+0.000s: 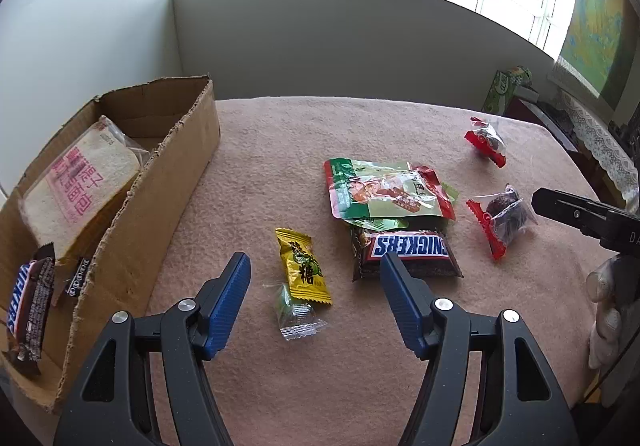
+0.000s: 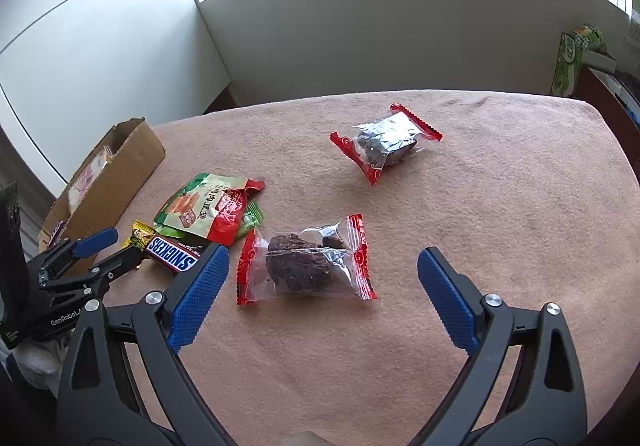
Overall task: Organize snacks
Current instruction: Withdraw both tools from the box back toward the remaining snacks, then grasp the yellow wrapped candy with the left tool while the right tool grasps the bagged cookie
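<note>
In the left wrist view, the left gripper (image 1: 316,302) is held with its jaws apart and nothing clasped, a yellow candy (image 1: 303,272) lying between its fingers at lower centre, while the cardboard box (image 1: 132,238) is seen at the left edge. In the right wrist view, the right gripper (image 2: 322,286) is likewise spread and empty, with a red-edged snack packet (image 2: 306,261) framed between its fingers at centre on the pink tablecloth (image 2: 500,206).

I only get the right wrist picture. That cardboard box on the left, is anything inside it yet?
Observer: Yes, a wrapped bread slice leans inside the cardboard box.
Operator: Any chocolate in there?
Observer: One Snickers bar stands at its near end.
Operator: What sits ahead of the other gripper?
Observer: A small clear-wrapped green candy lies beside a yellow candy, ahead of the open left gripper.
</note>
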{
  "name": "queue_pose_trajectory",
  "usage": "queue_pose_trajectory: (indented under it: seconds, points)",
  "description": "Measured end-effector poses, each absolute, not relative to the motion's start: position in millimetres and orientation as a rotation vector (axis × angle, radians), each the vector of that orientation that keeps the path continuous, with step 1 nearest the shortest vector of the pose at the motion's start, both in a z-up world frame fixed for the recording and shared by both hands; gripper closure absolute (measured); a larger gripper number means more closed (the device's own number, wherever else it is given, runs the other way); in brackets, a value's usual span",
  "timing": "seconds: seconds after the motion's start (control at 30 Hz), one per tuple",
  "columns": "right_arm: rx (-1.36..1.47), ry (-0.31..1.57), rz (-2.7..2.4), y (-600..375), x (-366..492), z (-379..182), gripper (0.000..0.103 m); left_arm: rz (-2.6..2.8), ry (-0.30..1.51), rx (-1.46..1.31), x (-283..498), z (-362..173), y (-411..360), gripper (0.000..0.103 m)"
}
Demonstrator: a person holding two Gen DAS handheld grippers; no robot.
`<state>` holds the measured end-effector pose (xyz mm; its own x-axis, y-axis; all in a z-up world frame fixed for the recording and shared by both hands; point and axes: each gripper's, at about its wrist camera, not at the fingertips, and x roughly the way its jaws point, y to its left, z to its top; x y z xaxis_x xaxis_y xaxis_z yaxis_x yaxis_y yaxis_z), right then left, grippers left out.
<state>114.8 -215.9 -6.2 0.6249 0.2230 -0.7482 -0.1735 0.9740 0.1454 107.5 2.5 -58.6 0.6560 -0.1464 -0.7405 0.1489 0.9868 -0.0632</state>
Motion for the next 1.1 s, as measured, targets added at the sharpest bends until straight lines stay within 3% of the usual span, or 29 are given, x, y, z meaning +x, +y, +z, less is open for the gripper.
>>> queue_pose_trajectory:
  seconds: [0.13,0.2,0.27,0.47,0.6,0.73,0.8,1.1]
  points:
    - [0.014,0.875,0.229,-207,117,-10,0.006,-0.152,0.866,0.023,114,-66,5,0.045]
    - [-0.002,0.888,0.221,-205,119,-13,0.006,-0.172,0.889,-0.021,119,-68,10,0.059]
    - [-0.002,0.897,0.221,-205,120,-16,0.006,-0.180,0.897,-0.028,123,-69,10,0.066]
    - [-0.018,0.911,0.211,-201,123,-20,0.007,-0.199,0.903,0.008,128,-72,-1,0.069]
    - [-0.048,0.942,0.214,-191,128,-28,0.026,-0.199,0.910,0.025,129,-78,-8,0.071]
    - [-0.063,0.936,0.201,-188,127,-30,0.031,-0.188,0.905,0.009,128,-79,-7,0.074]
    - [-0.067,0.933,0.200,-187,126,-30,0.037,-0.183,0.903,0.006,127,-79,-4,0.081]
    - [-0.053,0.927,0.203,-189,125,-30,0.041,-0.190,0.901,-0.025,130,-80,-1,0.082]
